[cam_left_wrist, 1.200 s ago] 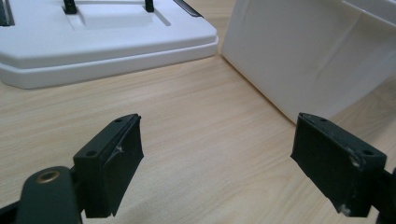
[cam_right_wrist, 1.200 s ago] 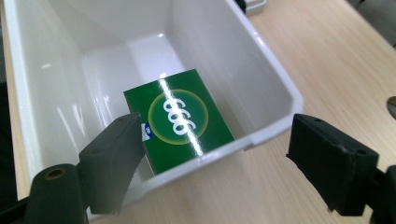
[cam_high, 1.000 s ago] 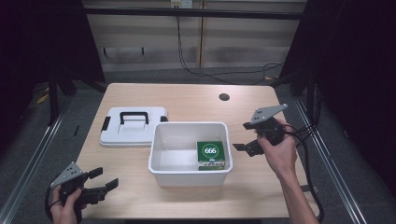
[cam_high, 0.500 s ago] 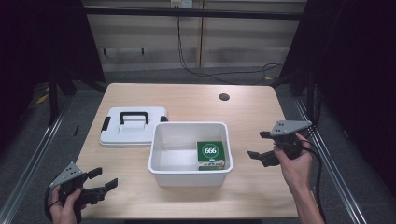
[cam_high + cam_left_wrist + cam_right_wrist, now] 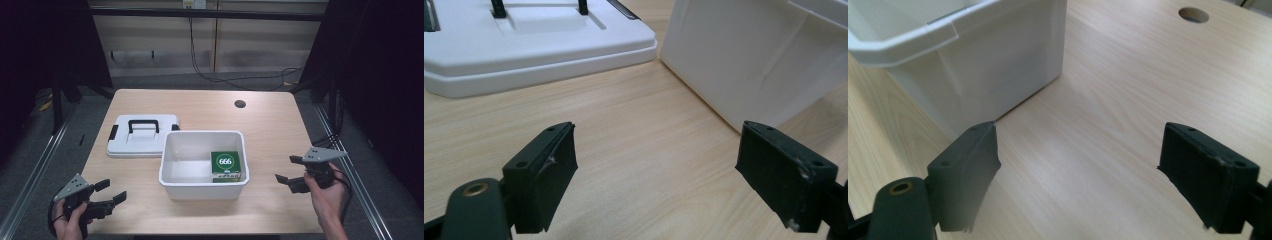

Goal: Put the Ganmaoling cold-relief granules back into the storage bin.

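Wooden table (image 5: pixel 280 125), pale, with a round hole (image 5: pixel 240 104) near the far edge. At the centre, open white bin (image 5: pixel 175 165); inside, against the right wall, green box (image 5: pixel 228 164) marked 666, upright. Just left of the bin, touching at the far corner, flat white lid (image 5: pixel 142 137) with black handle. Right gripper (image 5: pixel 292 171) right of the bin, apart from it, jaws spread wide, empty, above bare wood. Left gripper (image 5: pixel 111 192) at the near left corner, jaws likewise wide and empty, aimed toward lid and bin.
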{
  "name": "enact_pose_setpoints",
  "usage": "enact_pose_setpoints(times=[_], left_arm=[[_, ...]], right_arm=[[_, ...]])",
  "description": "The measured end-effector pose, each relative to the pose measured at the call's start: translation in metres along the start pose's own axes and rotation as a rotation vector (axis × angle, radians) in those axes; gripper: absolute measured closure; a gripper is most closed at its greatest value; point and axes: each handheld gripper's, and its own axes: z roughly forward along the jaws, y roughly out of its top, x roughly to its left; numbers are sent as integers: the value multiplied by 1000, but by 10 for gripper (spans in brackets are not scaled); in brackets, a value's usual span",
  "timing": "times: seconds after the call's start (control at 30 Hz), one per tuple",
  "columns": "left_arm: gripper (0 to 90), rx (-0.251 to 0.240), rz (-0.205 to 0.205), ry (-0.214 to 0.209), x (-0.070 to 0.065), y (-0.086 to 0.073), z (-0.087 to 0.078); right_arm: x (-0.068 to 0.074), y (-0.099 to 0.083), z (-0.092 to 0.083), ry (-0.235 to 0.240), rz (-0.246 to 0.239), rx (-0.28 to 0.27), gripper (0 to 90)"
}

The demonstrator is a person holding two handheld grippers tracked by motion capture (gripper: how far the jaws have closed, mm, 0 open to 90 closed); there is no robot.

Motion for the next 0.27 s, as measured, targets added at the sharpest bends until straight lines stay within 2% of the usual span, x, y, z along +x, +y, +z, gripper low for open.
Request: enact_pose_setpoints(times=[0.13, 0.23, 0.27], left_arm=[[159, 6, 5, -2, 0, 0, 0], [159, 6, 7, -4, -1, 0, 0], [158, 6, 6, -3, -1, 0, 0]], right_arm=[[-1, -19, 7, -18, 26, -6, 140], [-7, -29, 11, 12, 60, 12, 140], [-9, -30, 11, 8, 62, 7, 140]])
